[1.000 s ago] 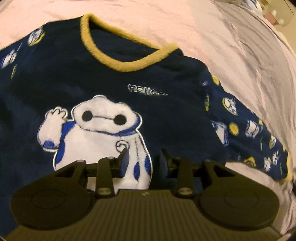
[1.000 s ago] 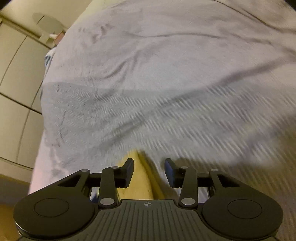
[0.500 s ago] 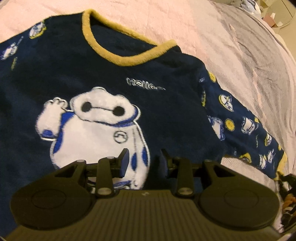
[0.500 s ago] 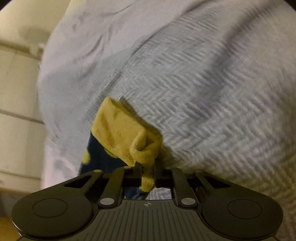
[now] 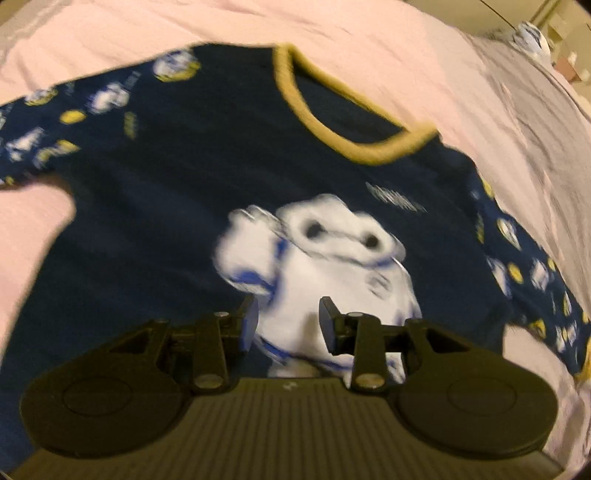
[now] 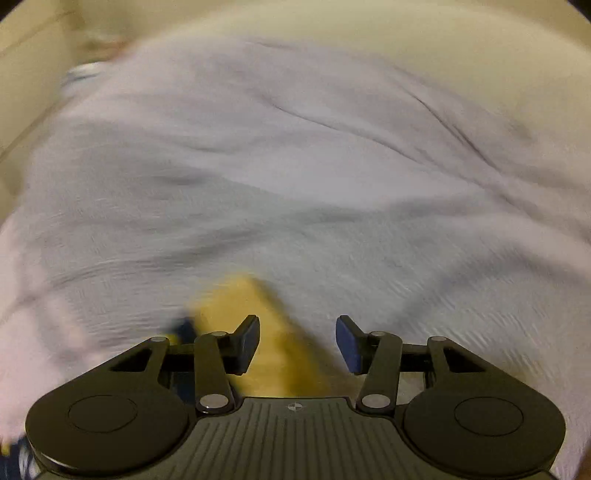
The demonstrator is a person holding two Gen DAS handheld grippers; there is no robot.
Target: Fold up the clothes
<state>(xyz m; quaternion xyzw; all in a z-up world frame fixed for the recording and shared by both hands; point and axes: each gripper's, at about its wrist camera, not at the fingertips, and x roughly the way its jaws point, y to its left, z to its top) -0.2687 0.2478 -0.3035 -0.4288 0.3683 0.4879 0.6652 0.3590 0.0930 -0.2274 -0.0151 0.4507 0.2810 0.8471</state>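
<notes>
Two views. Left wrist: the left claw [image 5: 288, 317], fingers apart and empty, hovers over a navy pajama top [image 5: 177, 206] spread flat on the pink bedsheet [image 5: 110, 33]. Right wrist: the right claw [image 6: 297, 338] gapes wide above the sleeve's yellow cuff [image 6: 255, 325] on the bed.

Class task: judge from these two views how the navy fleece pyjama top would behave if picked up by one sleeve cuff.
The pyjama top looks soft and plush, so it would probably droop, not hold shape. Its fuzzy yellow cuff should grip well, unlikely to slip. It lies spread wide over the bedspread, so the rest would probably drag.
</notes>
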